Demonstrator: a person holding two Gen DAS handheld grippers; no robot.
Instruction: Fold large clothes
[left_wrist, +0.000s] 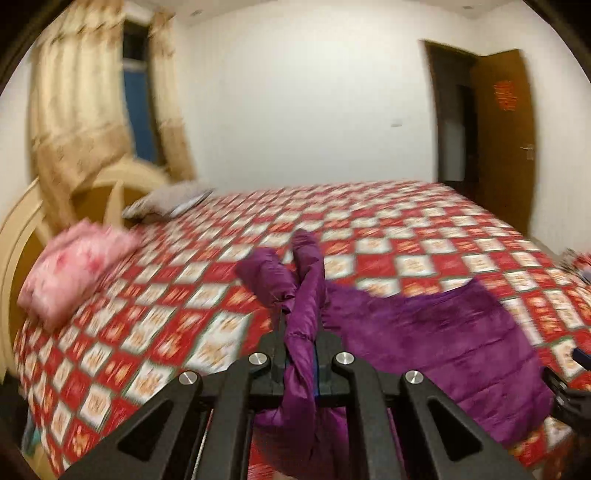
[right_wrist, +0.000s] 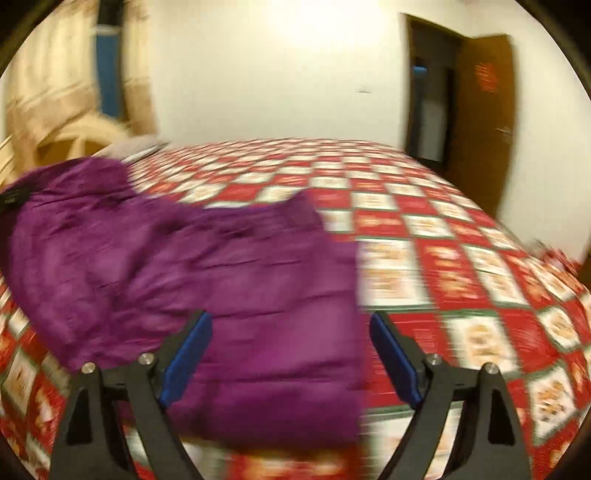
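A large purple padded garment (right_wrist: 207, 280) lies on a bed with a red and white checked cover (right_wrist: 443, 229). In the left wrist view my left gripper (left_wrist: 301, 332) is shut on a bunched part of the purple garment (left_wrist: 306, 295), which stands up between the fingers, with the rest (left_wrist: 443, 339) spread to the right. In the right wrist view my right gripper (right_wrist: 291, 332) is open and empty, its blue pads (right_wrist: 188, 354) just above the garment's near right part. Both views are blurred by motion.
A pink pillow (left_wrist: 74, 269) and a grey pillow (left_wrist: 166, 201) lie at the head of the bed by a cream headboard (left_wrist: 22, 236). Beige curtains (left_wrist: 77, 122) hang behind. An open brown door (left_wrist: 506, 136) stands beyond the bed's far right.
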